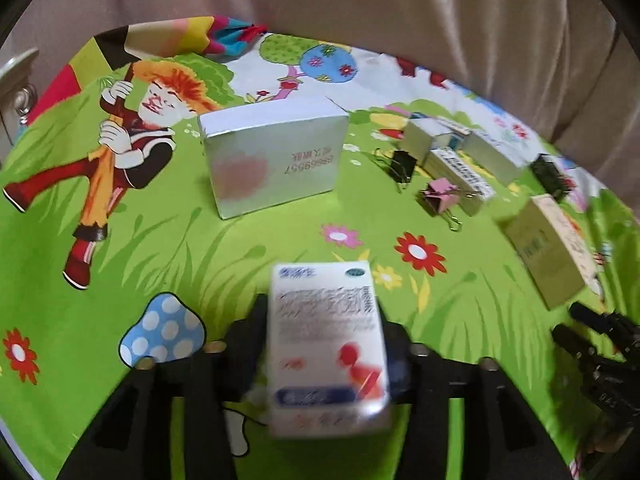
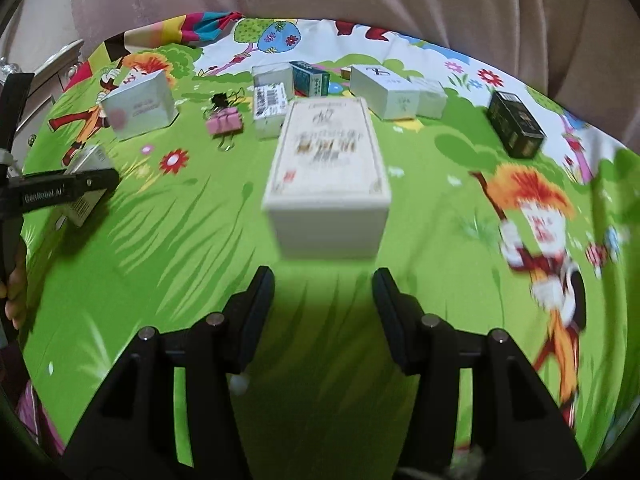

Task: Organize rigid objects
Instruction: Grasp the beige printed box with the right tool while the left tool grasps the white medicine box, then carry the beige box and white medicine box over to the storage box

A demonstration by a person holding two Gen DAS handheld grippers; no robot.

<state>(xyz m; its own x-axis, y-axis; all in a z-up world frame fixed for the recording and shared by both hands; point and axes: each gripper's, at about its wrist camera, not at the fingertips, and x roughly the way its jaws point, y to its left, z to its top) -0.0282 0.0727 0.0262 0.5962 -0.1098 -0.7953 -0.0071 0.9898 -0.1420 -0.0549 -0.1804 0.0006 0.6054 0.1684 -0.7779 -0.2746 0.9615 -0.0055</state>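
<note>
While the left gripper (image 1: pixel 326 344) clamps a white box (image 1: pixel 328 344) (contents unseen), the right gripper (image 2: pixel 324 300) gapes empty.

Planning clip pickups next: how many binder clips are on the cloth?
2. The black binder clip lies just behind the pink binder clip, both between the silver box and the barcode box. Others may hide behind boxes.

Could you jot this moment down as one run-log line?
left gripper: grips white medicine box | right gripper: open, empty, before cream box | surface: cartoon cloth
</note>
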